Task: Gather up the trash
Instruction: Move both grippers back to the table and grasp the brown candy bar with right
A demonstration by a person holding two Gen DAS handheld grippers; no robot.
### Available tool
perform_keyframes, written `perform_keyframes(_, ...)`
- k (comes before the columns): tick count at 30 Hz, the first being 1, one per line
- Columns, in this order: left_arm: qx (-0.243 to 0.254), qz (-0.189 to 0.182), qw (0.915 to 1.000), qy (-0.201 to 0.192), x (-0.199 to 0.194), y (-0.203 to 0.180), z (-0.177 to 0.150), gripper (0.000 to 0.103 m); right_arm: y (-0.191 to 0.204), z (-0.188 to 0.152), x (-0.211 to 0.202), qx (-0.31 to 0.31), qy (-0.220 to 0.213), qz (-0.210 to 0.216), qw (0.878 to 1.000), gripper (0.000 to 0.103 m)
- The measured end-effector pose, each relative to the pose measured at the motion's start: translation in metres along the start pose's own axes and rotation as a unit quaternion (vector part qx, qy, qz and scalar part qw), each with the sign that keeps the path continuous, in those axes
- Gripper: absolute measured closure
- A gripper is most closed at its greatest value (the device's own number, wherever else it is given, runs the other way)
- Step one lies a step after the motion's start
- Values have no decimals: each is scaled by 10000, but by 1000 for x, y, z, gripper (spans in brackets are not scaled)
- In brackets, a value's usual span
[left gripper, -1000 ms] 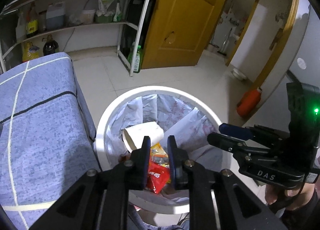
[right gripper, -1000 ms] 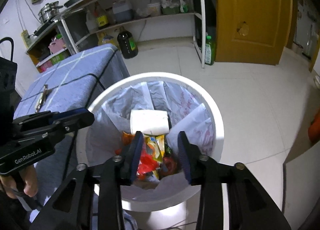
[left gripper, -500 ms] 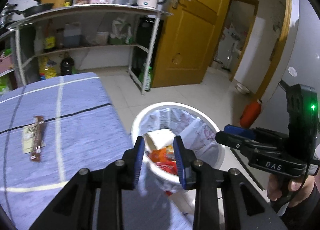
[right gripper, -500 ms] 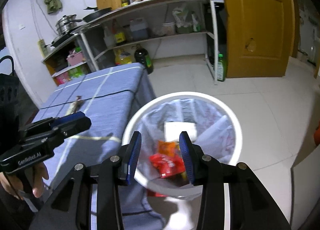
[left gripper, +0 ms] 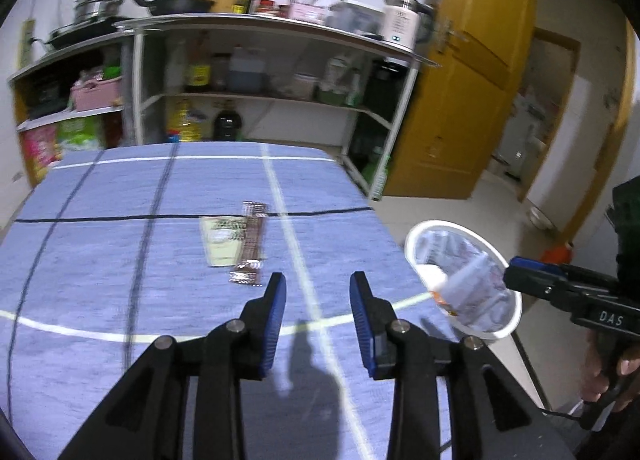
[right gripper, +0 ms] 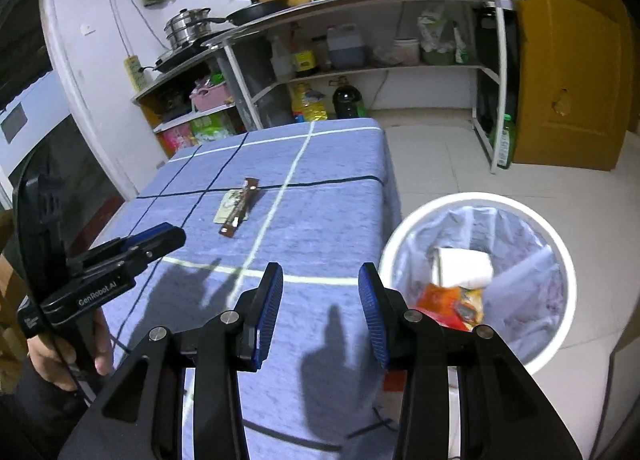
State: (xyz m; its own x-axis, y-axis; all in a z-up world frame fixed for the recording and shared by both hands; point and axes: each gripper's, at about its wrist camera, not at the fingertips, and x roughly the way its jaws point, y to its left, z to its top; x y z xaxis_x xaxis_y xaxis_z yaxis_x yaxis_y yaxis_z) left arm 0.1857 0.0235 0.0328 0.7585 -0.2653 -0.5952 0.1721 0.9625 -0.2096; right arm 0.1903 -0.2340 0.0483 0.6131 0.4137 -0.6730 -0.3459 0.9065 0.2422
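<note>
Your left gripper [left gripper: 316, 292] hangs over the blue cloth-covered table [left gripper: 120, 260] with its blue-padded jaws spread wide and nothing between them. Your right gripper [right gripper: 320, 284] is just as wide apart and just as empty, over the table's near edge.

Ahead of both lies the long brown snack wrapper [left gripper: 250, 244], flat on the cloth. Its long axis runs away from you, the near end towards your left gripper. It overlaps the right edge of a pale flat packet [left gripper: 222, 240] beside it.

Your right wrist view shows the wrapper [right gripper: 239, 212] tilted, far end leaning right, and looks down into the white round bin with a plastic liner [right gripper: 476, 200], standing on the floor just right of the table, with a white paper cup [right gripper: 460, 266] and orange-red wrappers [right gripper: 448, 300] inside. Your left wrist view is blurred and catches only the bin's rim [left gripper: 412, 238].
</note>
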Motion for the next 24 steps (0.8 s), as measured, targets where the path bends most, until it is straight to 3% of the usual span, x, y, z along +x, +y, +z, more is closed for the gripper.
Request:
perform_keyframes(12, -270, 405, 9987, -157, -12, 66, 8, 68, 82, 29, 61, -601, 245, 128, 9978, 62)
perform_keyframes(24, -707, 663, 9952, -89, -1, 112, 15, 68, 97, 54, 146, -579, 705, 21, 9958, 62)
